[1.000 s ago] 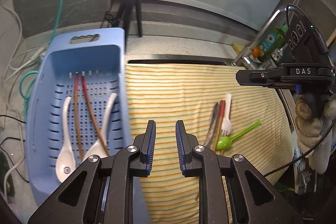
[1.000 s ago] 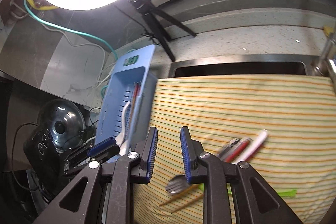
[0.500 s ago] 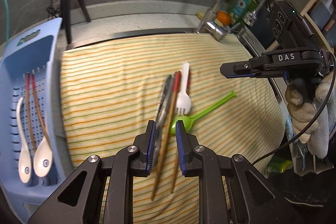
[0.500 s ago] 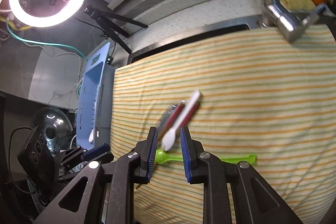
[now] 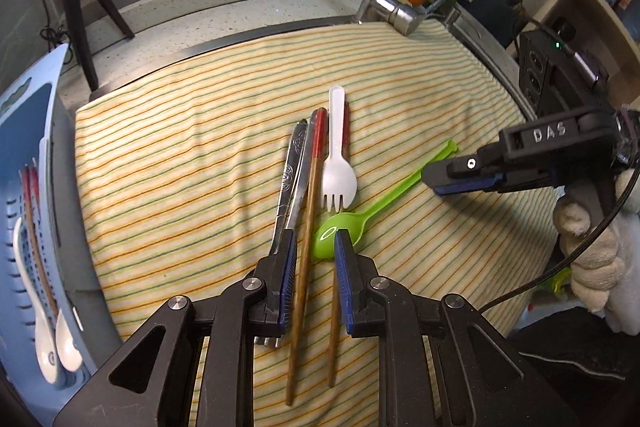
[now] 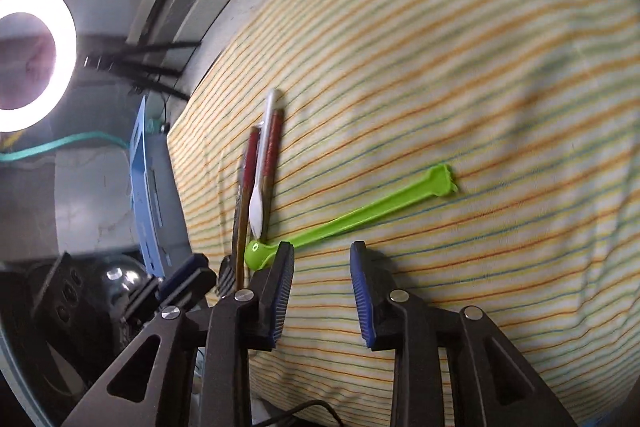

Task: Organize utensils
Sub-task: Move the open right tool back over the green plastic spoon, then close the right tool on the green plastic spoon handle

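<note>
Striped cloth (image 5: pixel 180 163) over the sink carries the utensils: chopsticks (image 5: pixel 310 195), white spork (image 5: pixel 338 171), metal utensil handles (image 5: pixel 290 179) and green spoon (image 5: pixel 360 215) bunched mid-cloth. Left gripper (image 5: pixel 314 247) released, jaws apart astride one chopstick, right pad at the spoon bowl; closer in than half a second ago. Right gripper (image 6: pixel 322 259) released, now just beside the spoon handle. Blue basket (image 5: pixel 24 131) at left holds white spoons (image 5: pixel 48 339).

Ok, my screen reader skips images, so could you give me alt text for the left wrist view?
Open left gripper hovers over chopsticks, a white fork and a green spoon on a striped cloth; a blue basket sits left.
</note>
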`<state>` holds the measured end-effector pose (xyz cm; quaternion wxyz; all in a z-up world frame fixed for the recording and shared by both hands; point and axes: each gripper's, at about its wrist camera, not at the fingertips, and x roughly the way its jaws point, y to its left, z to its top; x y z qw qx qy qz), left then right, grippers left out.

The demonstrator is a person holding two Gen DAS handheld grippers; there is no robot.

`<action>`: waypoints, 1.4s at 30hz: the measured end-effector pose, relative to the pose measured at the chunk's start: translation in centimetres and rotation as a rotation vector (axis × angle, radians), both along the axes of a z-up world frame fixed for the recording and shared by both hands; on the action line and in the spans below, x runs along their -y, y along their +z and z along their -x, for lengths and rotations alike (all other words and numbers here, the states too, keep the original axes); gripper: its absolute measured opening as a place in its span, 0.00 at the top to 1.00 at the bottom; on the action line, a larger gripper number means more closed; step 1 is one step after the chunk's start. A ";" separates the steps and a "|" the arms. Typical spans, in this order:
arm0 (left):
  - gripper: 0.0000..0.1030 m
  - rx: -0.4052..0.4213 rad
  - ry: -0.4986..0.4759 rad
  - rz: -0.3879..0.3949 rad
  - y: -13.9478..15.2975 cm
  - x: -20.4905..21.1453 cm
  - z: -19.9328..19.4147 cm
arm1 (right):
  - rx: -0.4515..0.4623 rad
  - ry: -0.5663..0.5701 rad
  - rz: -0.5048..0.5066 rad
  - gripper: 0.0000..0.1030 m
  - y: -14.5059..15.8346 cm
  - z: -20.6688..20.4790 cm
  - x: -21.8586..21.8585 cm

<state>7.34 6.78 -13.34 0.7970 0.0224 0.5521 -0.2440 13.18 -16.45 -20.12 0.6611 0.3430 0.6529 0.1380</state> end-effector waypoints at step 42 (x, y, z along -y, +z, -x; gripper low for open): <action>0.90 -0.016 -0.175 -0.040 -1.8 1.9 -1.5 | 0.103 0.248 0.481 0.84 2.0 -4.3 -6.5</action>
